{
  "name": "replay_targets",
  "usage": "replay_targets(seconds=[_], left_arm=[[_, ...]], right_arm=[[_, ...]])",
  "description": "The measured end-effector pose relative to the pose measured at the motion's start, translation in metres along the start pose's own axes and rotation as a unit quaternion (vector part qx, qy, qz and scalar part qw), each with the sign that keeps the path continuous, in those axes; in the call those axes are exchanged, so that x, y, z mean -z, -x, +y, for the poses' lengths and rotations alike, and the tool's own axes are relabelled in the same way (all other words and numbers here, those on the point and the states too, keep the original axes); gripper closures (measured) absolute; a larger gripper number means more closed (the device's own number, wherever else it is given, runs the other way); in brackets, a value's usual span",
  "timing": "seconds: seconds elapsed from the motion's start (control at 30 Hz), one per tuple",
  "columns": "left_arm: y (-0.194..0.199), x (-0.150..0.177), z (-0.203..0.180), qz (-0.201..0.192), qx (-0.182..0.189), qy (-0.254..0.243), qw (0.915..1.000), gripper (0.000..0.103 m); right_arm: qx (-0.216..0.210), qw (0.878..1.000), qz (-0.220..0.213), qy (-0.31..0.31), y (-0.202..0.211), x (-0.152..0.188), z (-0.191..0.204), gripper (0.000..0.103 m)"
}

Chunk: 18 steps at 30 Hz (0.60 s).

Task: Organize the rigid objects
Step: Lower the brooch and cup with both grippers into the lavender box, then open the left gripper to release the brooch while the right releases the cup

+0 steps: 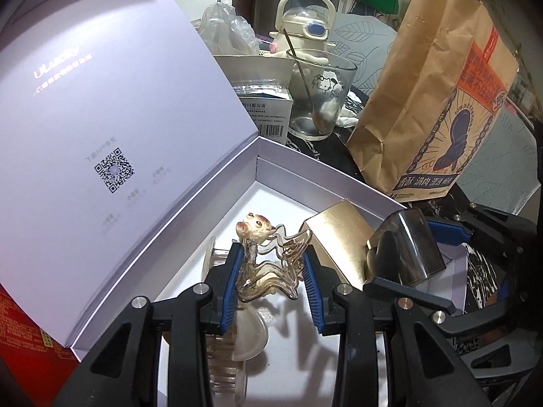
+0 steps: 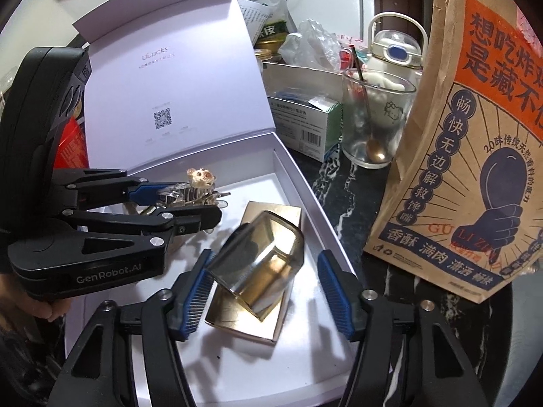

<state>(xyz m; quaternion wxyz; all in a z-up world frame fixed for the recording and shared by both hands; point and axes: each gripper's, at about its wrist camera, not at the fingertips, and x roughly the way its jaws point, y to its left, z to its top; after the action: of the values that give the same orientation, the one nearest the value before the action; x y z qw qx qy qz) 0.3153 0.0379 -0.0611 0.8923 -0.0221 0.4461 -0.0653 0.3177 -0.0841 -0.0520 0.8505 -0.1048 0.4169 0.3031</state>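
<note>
One clear bear-headed plastic hair claw (image 1: 268, 261) is pinched by the left gripper (image 1: 273, 288); the right gripper (image 2: 268, 291), jaws spread, brackets one smoky translucent cap (image 2: 261, 264) atop one gold box (image 2: 251, 318).

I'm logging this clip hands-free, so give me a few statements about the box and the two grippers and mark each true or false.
1. The left gripper holds a clear hair claw clip over the white box. True.
2. The right gripper is clamped on the smoky translucent cap. False: its jaws stand apart, and the right pad is clear of the cap.
3. The box lid is shut. False: it stands open, QR code showing.
4. A gold box lies in the white box under the cap. True.
5. The glass cup holds a spoon. True.
</note>
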Motion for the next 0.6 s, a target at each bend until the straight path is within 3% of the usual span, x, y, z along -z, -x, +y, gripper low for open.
replay_targets(seconds=[0.6], left_arm=[[0.012, 0.004, -0.002, -0.005, -0.032, 0.005, 0.9995, 0.068]], right_arm=[[0.015, 1.000, -0.013, 0.010, 0.026, -0.001, 0.000, 0.034]])
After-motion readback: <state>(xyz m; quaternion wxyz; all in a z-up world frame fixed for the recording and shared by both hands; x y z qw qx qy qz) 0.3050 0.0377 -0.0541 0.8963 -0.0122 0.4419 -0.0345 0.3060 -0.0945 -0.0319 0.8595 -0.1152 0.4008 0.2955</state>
